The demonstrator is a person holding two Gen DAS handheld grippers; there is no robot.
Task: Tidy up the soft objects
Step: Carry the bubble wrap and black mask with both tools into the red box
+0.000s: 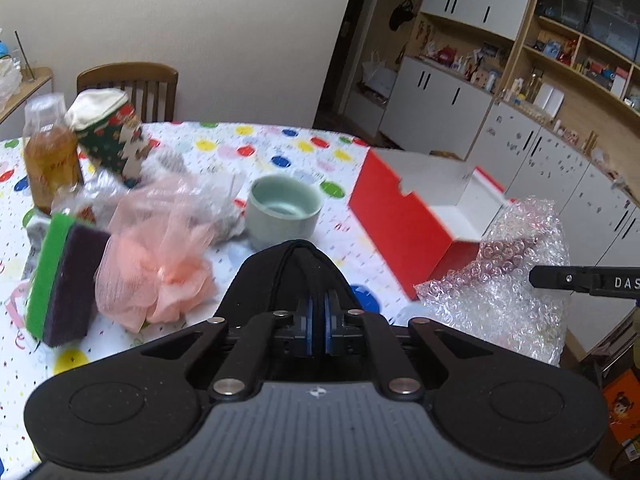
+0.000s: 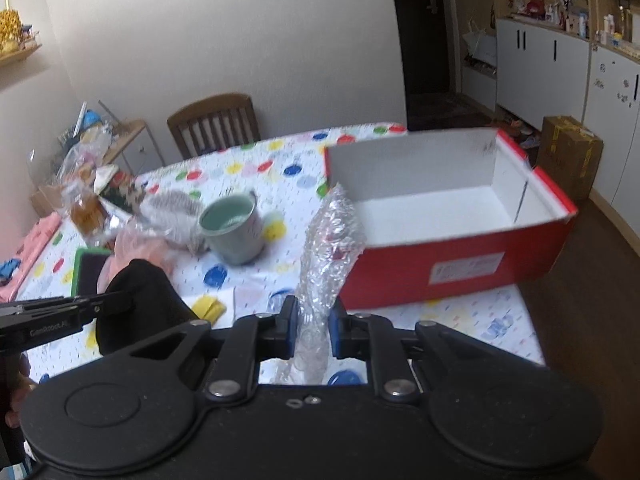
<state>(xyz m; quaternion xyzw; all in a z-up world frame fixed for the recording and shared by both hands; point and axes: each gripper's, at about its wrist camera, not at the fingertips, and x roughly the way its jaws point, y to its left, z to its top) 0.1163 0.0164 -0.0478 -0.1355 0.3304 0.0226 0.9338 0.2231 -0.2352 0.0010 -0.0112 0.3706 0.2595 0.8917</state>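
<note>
My left gripper [image 1: 316, 306] is shut on a black cloth [image 1: 292, 272], which drapes up and over its blue pads and hangs above the table. In the right wrist view the same black cloth [image 2: 140, 300] shows at the left. My right gripper [image 2: 314, 314] is shut on a crumpled sheet of clear bubble wrap [image 2: 326, 248], lifted off the table just in front of the red box [image 2: 400, 276]. The bubble wrap [image 1: 516, 280] also shows at the right of the left wrist view. The box's white inside holds nothing.
A pink mesh pouf [image 1: 160, 272], a green and purple sponge [image 1: 60, 276], a pale green cup [image 1: 282, 210], a bottle of amber liquid [image 1: 50, 156] and a Christmas-print cloth [image 1: 112, 136] crowd the dotted tablecloth's left. A chair [image 1: 128, 84] stands behind. A cardboard carton [image 2: 568, 152] sits on the floor.
</note>
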